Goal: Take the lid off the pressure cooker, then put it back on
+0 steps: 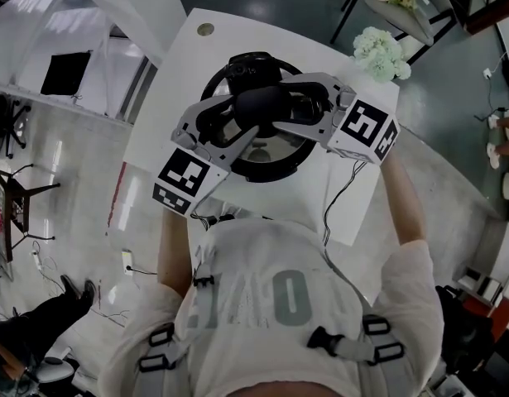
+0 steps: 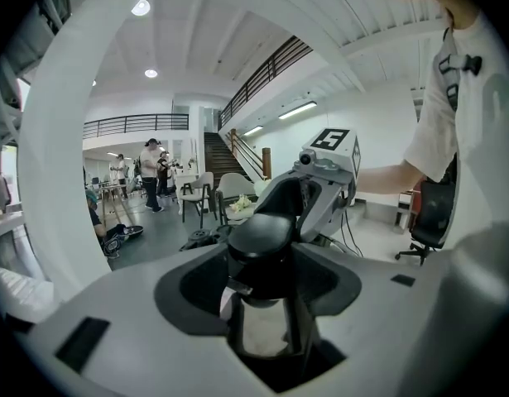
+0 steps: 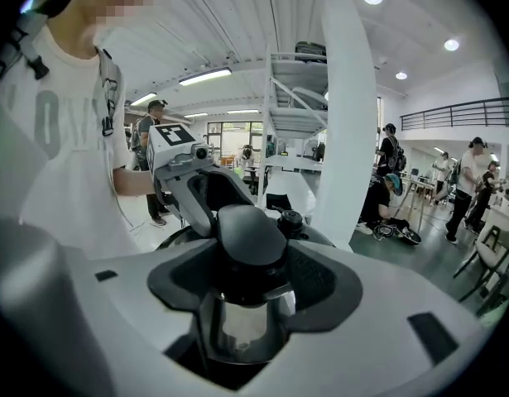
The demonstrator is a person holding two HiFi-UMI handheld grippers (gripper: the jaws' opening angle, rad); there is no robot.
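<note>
The pressure cooker (image 1: pixel 262 165) stands on a white table with its dark lid on. A long black lid handle (image 1: pixel 266 102) runs across the top. My left gripper (image 1: pixel 231 121) comes at the handle from the left and my right gripper (image 1: pixel 314 106) from the right, so they face each other over the lid. In the left gripper view the handle (image 2: pixel 261 236) fills the space between the jaws, with the pads against its sides. The right gripper view shows the same handle (image 3: pixel 249 240) clamped, shiny steel (image 3: pixel 237 325) below it and the lid's valve (image 3: pixel 290 219) beyond.
The white table (image 1: pixel 196 56) ends close behind and to both sides of the cooker. A bunch of pale flowers (image 1: pixel 380 54) lies at its far right corner. Cables (image 1: pixel 337 198) run across the near part of the table. Chairs and several people stand far off in the hall.
</note>
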